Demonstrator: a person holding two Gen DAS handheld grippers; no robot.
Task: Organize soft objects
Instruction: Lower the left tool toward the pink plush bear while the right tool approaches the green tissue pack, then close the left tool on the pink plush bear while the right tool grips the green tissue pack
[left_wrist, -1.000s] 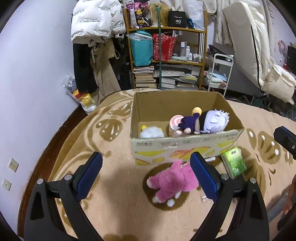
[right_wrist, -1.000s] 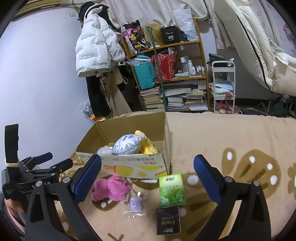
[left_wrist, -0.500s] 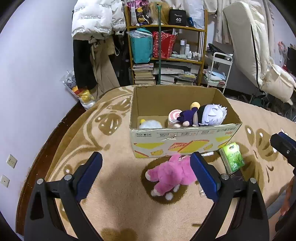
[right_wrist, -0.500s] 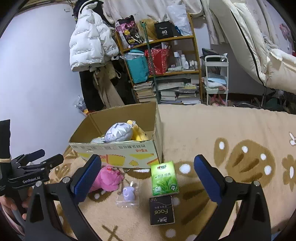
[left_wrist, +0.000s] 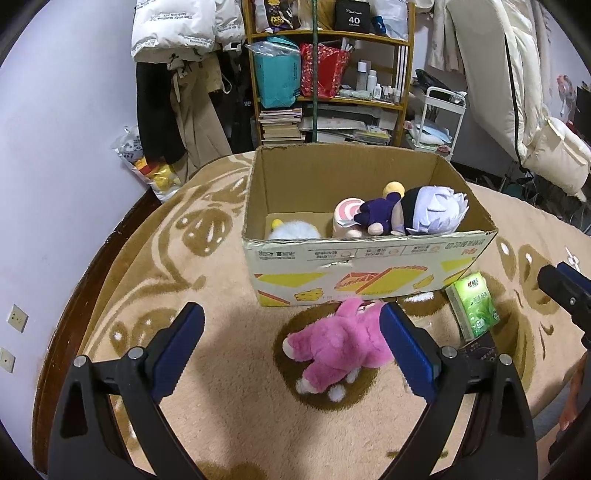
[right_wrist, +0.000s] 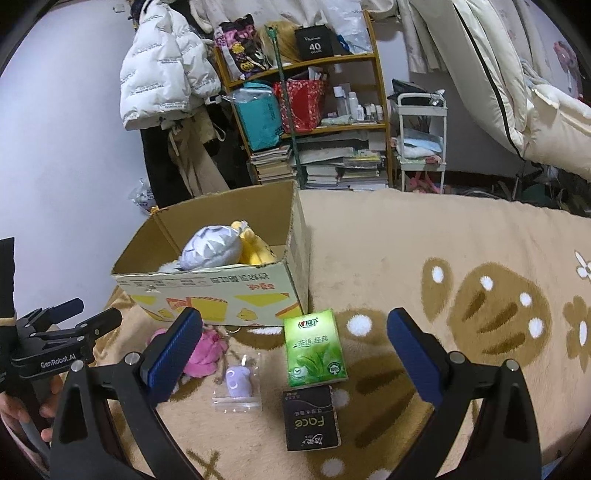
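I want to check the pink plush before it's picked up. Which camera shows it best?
The left wrist view: the pink plush lies almost whole on the rug, before the cardboard box. In the right wrist view a gripper finger hides most of it.

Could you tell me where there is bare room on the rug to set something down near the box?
Free: the rug left of the cardboard box, and the wide stretch right of the green tissue pack. Crowded: the strip before the box, with the pink plush, small bagged purple toy, tissue pack and black pack.
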